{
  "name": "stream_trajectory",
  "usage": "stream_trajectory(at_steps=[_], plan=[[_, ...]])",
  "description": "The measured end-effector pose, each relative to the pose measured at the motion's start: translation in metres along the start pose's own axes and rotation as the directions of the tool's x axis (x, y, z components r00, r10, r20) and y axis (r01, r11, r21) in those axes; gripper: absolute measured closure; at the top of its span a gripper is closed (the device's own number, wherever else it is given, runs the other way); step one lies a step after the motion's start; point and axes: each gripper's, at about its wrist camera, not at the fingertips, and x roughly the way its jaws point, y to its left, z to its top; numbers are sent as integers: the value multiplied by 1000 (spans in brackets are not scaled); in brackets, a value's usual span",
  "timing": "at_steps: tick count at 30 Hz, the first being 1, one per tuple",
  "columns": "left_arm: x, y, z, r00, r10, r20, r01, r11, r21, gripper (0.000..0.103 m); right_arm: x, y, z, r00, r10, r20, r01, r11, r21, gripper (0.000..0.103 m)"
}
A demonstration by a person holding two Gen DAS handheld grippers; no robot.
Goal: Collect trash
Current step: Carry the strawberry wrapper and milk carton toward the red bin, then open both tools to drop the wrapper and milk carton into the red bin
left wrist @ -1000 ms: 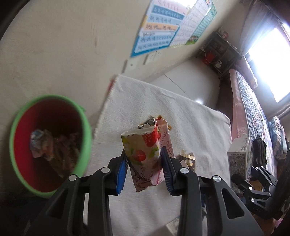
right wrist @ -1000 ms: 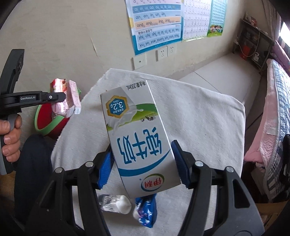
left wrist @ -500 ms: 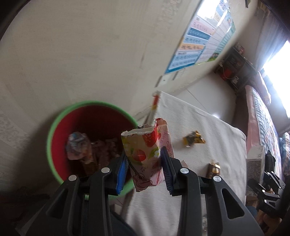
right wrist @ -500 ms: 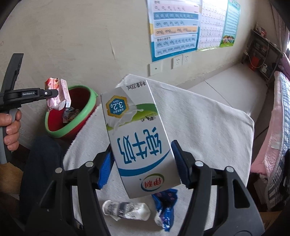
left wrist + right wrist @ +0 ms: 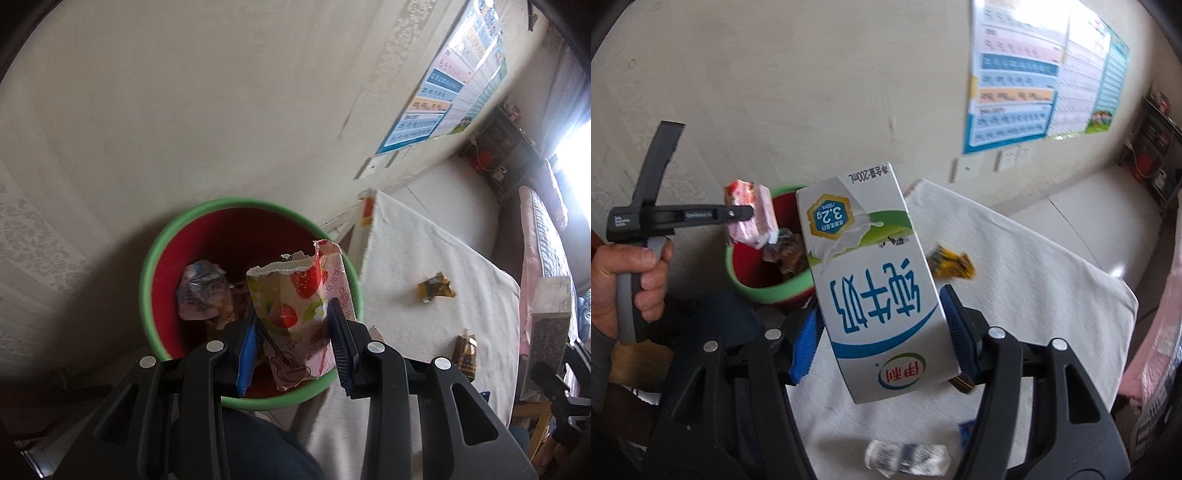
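Observation:
My left gripper (image 5: 293, 343) is shut on a torn strawberry-print wrapper (image 5: 299, 310) and holds it above the red bin with a green rim (image 5: 155, 258), which has crumpled trash inside. In the right wrist view the left gripper (image 5: 750, 216) holds the wrapper (image 5: 753, 218) over the bin (image 5: 764, 291). My right gripper (image 5: 882, 339) is shut on a white, blue and green milk carton (image 5: 871, 280), held upside down above the white cloth-covered table (image 5: 1034, 280).
On the cloth lie a yellow wrapper (image 5: 436, 290), a brown wrapper (image 5: 466, 350), and in the right wrist view a crumpled white wrapper (image 5: 908, 459) and a blue wrapper (image 5: 966, 430). A wall with posters (image 5: 1034, 74) stands behind; a bed (image 5: 543, 236) is at right.
My left gripper has carried the strawberry wrapper leftward from over the table to above the bin. My right gripper has moved left with the carton, closer to the bin.

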Motion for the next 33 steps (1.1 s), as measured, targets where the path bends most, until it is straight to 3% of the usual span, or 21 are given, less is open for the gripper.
stream_trajectory(at_steps=[14, 28, 29, 31, 33], plan=[[-1, 51, 5, 1000, -4, -23, 4, 1000, -7, 69, 58, 72, 58, 993, 115, -30, -117, 992, -53, 43], [9, 71, 23, 999, -31, -35, 30, 999, -21, 67, 117, 103, 85, 984, 151, -98, -156, 986, -50, 43], [9, 72, 25, 999, -31, -34, 30, 999, -29, 64, 120, 105, 86, 984, 145, -103, -151, 987, -53, 42], [7, 76, 27, 999, -31, -17, 30, 998, -48, 40, 124, 109, 85, 985, 130, -114, -137, 989, -62, 36], [4, 81, 29, 999, -36, 5, 36, 997, -68, 32, 126, 107, 85, 986, 118, -116, -126, 990, -61, 22]])
